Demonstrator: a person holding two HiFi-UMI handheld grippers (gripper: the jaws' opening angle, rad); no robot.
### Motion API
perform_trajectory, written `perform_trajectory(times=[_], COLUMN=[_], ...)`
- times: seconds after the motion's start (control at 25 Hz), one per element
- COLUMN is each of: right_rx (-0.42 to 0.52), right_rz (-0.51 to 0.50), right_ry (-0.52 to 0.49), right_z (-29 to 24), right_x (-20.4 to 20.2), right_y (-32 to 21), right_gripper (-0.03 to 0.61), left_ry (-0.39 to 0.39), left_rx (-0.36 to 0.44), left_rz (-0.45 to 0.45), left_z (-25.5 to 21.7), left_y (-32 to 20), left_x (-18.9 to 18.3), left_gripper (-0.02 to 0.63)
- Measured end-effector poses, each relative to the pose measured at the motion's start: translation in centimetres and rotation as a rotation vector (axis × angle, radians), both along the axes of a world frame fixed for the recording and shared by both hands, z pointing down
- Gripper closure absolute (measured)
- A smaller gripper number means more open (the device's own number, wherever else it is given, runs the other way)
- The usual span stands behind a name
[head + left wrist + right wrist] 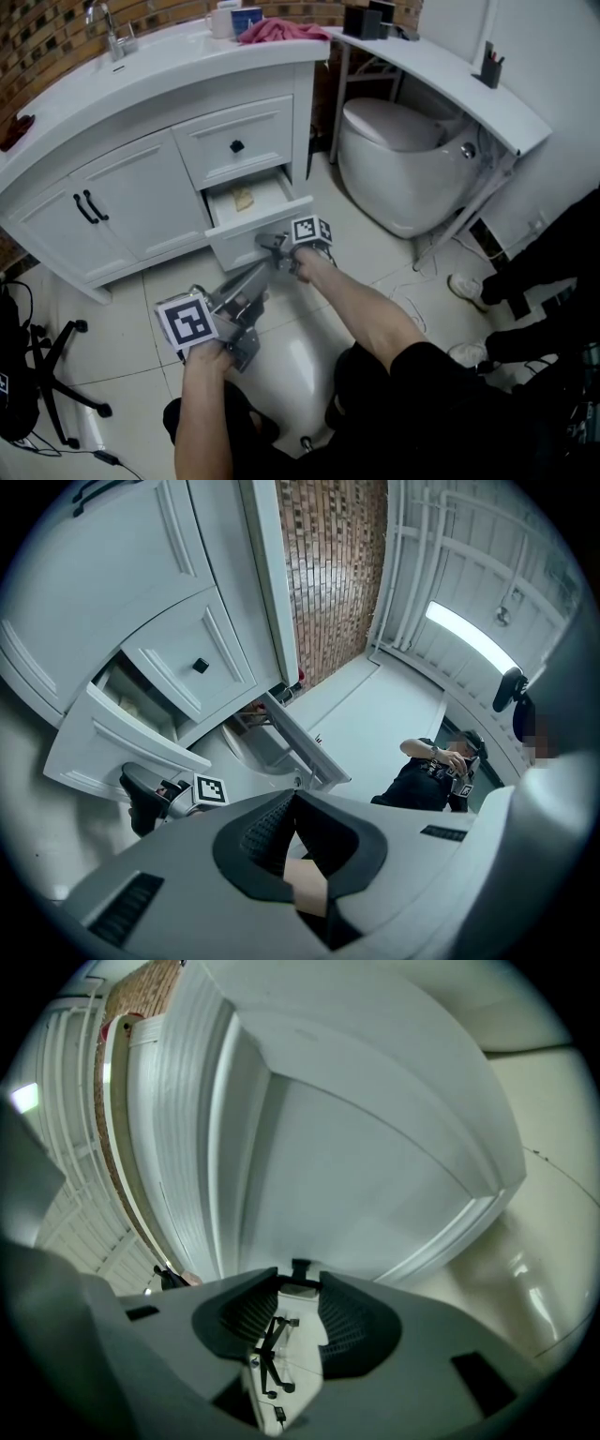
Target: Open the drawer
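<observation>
The right gripper (pixel 300 1281) is clamped narrowly on the black knob (pixel 300 1267) of the lower drawer (pixel 239 246). The drawer stands partly pulled out of the white vanity (pixel 141 197). The left gripper (pixel 287 799), with jaws together and empty, hangs at 7 o'clock from the drawer. A toilet (pixel 403 159) stands at 2 o'clock.

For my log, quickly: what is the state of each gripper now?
Left gripper: closed, empty.
Right gripper: closed on the drawer knob.
</observation>
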State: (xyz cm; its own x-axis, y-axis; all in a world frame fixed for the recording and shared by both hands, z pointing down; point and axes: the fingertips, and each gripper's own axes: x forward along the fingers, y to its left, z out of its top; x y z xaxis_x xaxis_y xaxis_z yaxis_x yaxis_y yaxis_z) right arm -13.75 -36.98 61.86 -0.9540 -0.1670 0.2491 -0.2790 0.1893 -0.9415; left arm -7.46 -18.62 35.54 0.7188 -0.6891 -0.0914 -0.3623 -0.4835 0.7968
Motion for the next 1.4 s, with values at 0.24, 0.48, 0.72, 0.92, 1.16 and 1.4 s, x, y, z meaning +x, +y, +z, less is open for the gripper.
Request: perform_trajectory(times=[0.24,0.48,0.72,0.92,1.16,1.4], right_rx=[0.006,0.012,0.008,0.015,0.044,0.111], right_rz=[-0.010,-0.016,-0.029,-0.045,-0.091,-0.140], right_ry=[0.002,0.007,0.014,0.006,-0.015,-0.016], right_z=[-0.2,-0.2,-0.1,-0.2,-0.4,-0.6], right_x=[0.3,0.4,0.8,1.0,1.3,1.9], right_y=[0.5,0.8,1.5,2.0,3.0,4.2], right_gripper=[0.420,0.420,0.420,0.420,0.422,0.425], left_ry=[0.004,0.000,0.016,0.001,0.026,0.019], left_rx=[-0.002,0.004,-0.003,0.006,-0.014,0.006], left_rz=[0.000,0.002,0.013,0.012,0.032,0.039], left_z=[-0.2,-0.4,-0.3,-0.6,-0.1,-0.9], left_y=[0.2,0.5,0.8,0.8,1.1,1.5], left_x=[0.2,0.2,0.7,0.9,1.5,2.0], left_gripper=[0.624,0.624,0.624,0.624,0.624,0.624])
